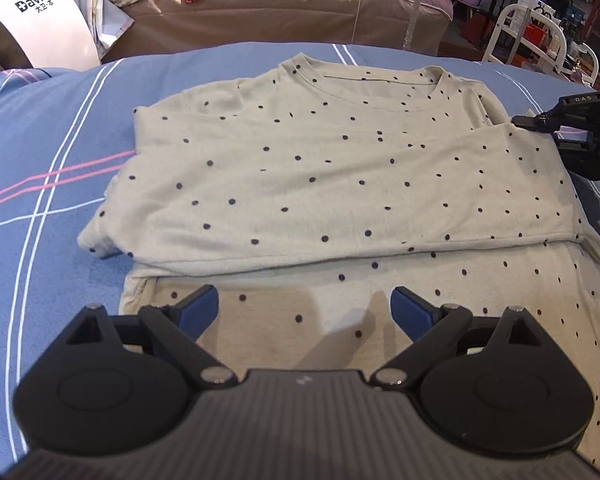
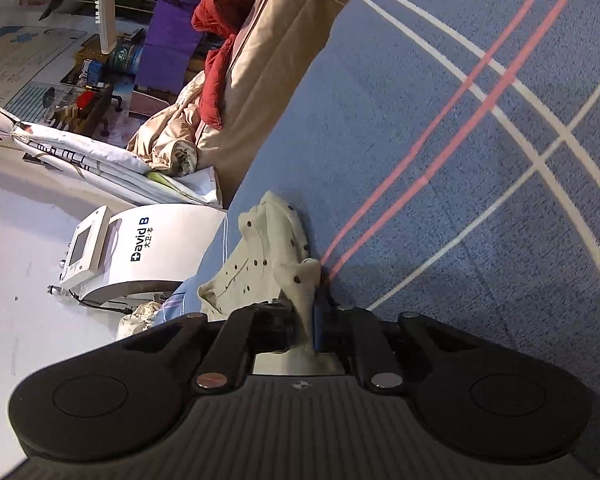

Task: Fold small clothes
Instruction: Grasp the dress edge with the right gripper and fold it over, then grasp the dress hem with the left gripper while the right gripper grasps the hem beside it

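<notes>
Left wrist view: dotted shirt (image 1: pixel 320 176) crosswise ahead of spread left tongs (image 1: pixel 305 306); right tongs (image 2: pixel 314 316) pinching its right edge.

shirt (image 1: pixel 300 168): soft matt knit cloth
bedsheet (image 1: pixel 60 128): matt woven cloth
left gripper (image 1: pixel 304 308): matt black plastic, ribbed body

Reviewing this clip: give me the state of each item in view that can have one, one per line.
polka-dot shirt: lying on the bed, sleeves folded in over the body.
left gripper: open, above the shirt's lower part, holding nothing.
right gripper: shut on the shirt's edge.
blue bedsheet: spread flat under the shirt.
</notes>
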The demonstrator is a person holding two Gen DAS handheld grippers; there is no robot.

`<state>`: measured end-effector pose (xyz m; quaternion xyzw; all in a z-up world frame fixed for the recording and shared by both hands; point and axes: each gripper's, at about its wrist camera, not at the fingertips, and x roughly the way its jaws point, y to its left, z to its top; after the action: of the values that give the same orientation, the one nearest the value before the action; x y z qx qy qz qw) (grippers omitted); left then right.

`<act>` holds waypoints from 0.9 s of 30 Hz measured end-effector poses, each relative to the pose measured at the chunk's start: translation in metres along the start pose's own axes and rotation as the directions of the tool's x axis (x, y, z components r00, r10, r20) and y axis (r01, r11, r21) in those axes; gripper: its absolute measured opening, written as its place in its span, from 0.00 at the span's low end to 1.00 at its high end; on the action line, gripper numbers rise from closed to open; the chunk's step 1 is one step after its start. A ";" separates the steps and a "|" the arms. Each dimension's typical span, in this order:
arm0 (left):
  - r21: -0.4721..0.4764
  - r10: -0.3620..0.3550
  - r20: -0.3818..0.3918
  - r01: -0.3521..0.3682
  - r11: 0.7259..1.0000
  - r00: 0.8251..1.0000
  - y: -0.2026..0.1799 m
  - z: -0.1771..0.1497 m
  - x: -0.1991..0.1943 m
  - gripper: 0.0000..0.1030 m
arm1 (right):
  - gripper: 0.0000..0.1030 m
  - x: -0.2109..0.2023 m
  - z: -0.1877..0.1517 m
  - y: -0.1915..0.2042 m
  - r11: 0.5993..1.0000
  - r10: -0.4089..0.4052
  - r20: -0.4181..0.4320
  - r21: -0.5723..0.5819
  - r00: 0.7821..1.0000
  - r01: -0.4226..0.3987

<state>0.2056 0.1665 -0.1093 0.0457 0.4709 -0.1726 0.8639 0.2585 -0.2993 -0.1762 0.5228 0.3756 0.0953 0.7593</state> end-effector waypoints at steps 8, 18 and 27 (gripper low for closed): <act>-0.036 0.020 -0.002 -0.020 0.999 1.000 0.009 0.001 0.003 0.94 | 0.06 -0.039 0.028 0.053 0.890 -0.264 0.185 -0.330 0.946 0.313; -0.046 0.132 0.050 -0.129 0.991 0.990 0.032 -0.003 -0.011 0.96 | 0.57 -0.057 -0.017 0.077 0.718 -0.264 0.414 -0.518 0.871 0.464; 0.064 0.396 0.068 -0.400 0.914 0.916 0.049 0.005 0.007 0.96 | 0.40 -0.028 -0.103 0.081 0.433 -0.282 0.145 -0.863 0.948 0.261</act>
<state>0.2301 0.2094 -0.1165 0.1689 0.4215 -0.0122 0.8909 0.1896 -0.2044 -0.1104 -0.0040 0.3613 0.1549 0.9195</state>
